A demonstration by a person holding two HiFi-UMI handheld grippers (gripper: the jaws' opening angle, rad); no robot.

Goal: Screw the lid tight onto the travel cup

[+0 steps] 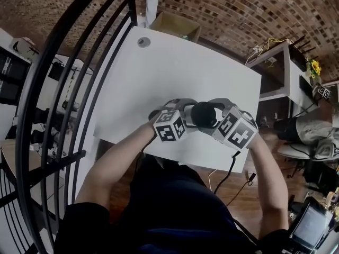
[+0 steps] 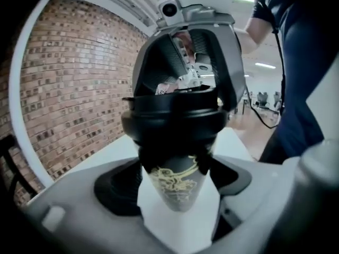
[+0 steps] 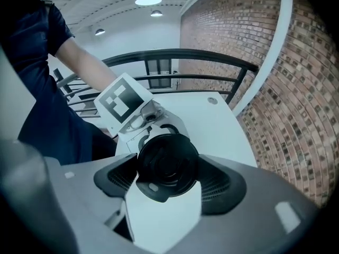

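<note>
The travel cup is held up over the front edge of the white table, between my two grippers. My left gripper is shut on the cup's black body, which carries a gold pattern and tapers down between the pads. The black lid sits on top of the cup. My right gripper comes in from the opposite side, its pads pressing on the lid's rim from both sides. In the head view the lid shows as a dark round top between the two marker cubes.
A black curved railing runs along the table's left side. A cardboard box stands beyond the far edge, near a round grommet in the tabletop. White shelving stands at the right. A cable hangs from my right gripper.
</note>
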